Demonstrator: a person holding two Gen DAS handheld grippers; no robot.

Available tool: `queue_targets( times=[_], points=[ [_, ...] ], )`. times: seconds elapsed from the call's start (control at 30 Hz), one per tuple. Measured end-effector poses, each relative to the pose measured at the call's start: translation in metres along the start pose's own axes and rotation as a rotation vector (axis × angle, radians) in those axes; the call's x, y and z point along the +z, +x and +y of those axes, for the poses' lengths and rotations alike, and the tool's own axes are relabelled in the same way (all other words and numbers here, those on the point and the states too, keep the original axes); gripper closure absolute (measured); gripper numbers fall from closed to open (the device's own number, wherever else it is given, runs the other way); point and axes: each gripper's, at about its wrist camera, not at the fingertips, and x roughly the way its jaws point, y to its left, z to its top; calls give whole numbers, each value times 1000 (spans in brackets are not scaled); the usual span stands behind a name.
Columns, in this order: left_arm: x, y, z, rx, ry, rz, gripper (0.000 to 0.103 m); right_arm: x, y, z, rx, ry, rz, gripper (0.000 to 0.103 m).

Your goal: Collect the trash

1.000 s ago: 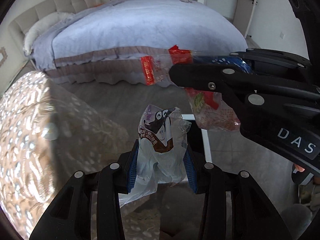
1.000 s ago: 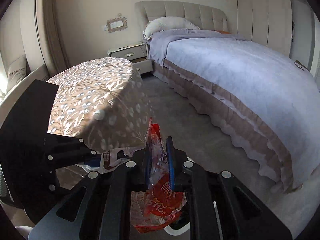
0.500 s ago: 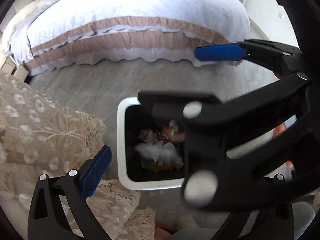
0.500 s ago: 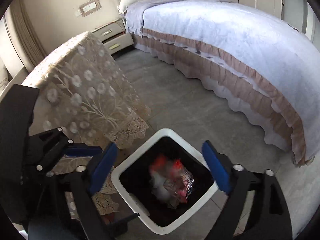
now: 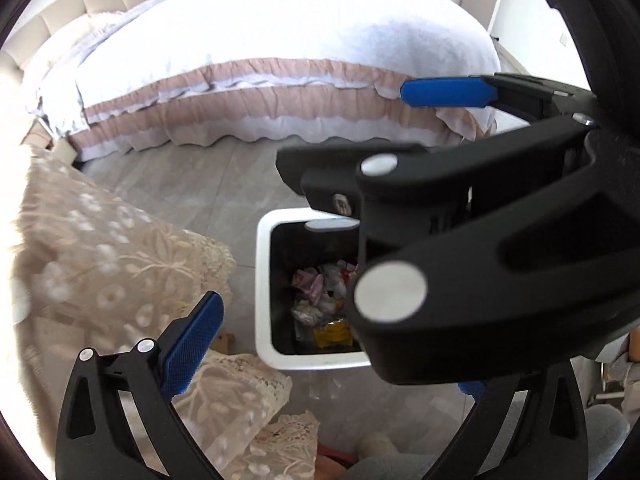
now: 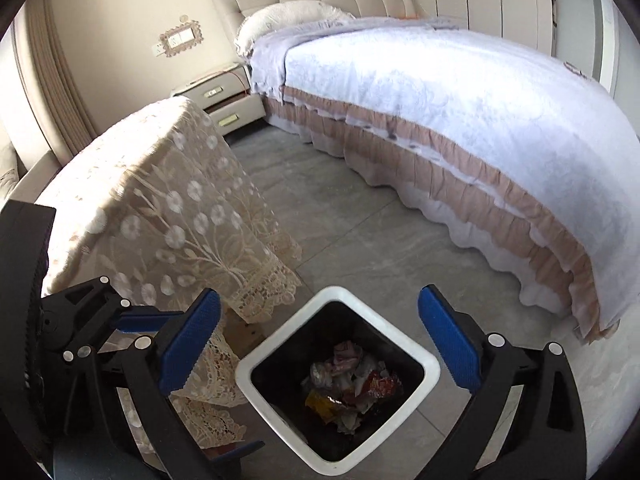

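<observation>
**A:** Starting at the left: the lace-covered table stands just beside the bin, cloth hanging to the floor. And look at the left gripper, a second ago it was pinching a pale wrapper, now its blue pads are spread wide with nothing between them.

**B:** Same story moving right. The right gripper was clamped on a red packet a second ago; now its fingers stand wide apart, straddling the bin from above, empty.

**A:** So both pieces are dropped. Where's the trash now?

**B:** Down in the bin, on the dark liner's floor. The trash is a crumpled heap: pink and white scraps, a red packet, something yellow. The left wrist view catches it too, half hidden behind the right gripper's black body crossing in front.

**A:** Which way does it point?

**B:** Honestly, the heap has no clear long axis; it's a loose wad. The bin itself stands upright, mouth open to the ceiling, square rim turned corner-on to the right camera.

**A:** And further right?

**B:** Only the bed, well apart from the bin across bare floor tile.

**A:** My read: this load is delivered, both tools are free, and whether more litter remains can't be told from here.
</observation>
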Motion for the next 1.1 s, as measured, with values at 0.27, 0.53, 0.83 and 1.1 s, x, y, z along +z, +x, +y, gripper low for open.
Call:
queue_targets(
  times=[0.27,0.53,0.83,1.1],
  points=[
    [-17,-61,24,71,-76,-111,5,17,-51,49,7,-107,-140,5],
    [-78,-148,71,244,-279,-274,5,19,-78,128,68,-256,-234,5],
    [-167,-232,117,519,-450,-384,5,19,-109,237,219,-407,-323,5],
    [-225,-291,138,718,-521,-446,5,13,-133,320,298,-490,-394,5]
  ],
)
